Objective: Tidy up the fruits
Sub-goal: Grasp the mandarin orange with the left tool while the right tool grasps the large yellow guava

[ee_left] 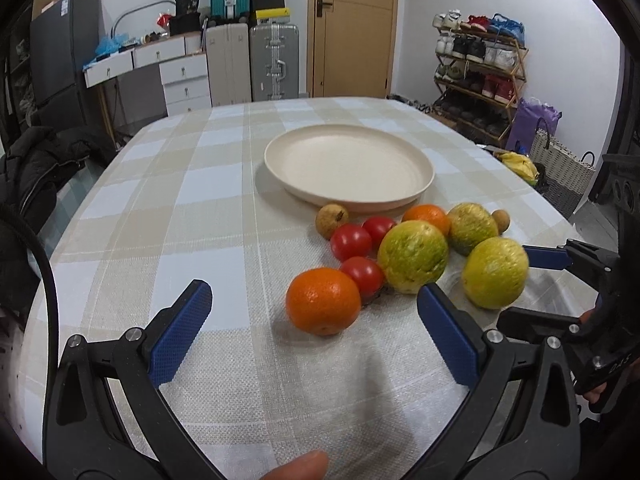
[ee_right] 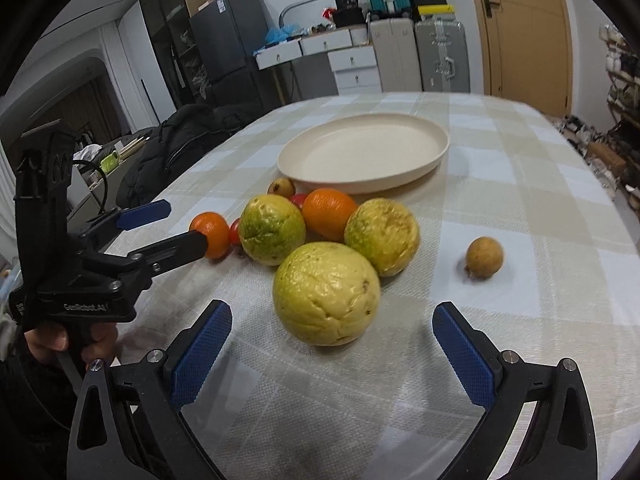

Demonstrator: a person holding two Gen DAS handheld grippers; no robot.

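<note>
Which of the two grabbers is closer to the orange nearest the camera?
Left. The left gripper is open right in front of that orange; the right gripper faces a yellow-green fruit further right.

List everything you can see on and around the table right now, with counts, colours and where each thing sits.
plate: 1, cream, empty, middle of the table beyond the fruit
green-yellow fruits: 3, clustered in front of the plate, the nearest one before the right gripper
oranges: 2, orange, one nearest the left gripper, one by the plate rim
tomatoes: 3, red, between the two oranges
small brown fruits: 2, tan, one alone to the right of the cluster, one at the plate's near left edge
tablecloth: 1, beige and white check, covers the table
suitcases: several, silver, beige and teal, at the back wall
shoe rack: 1, wooden, right of the door
left gripper: black, blue pads, open
right gripper: black, blue pads, open
</note>
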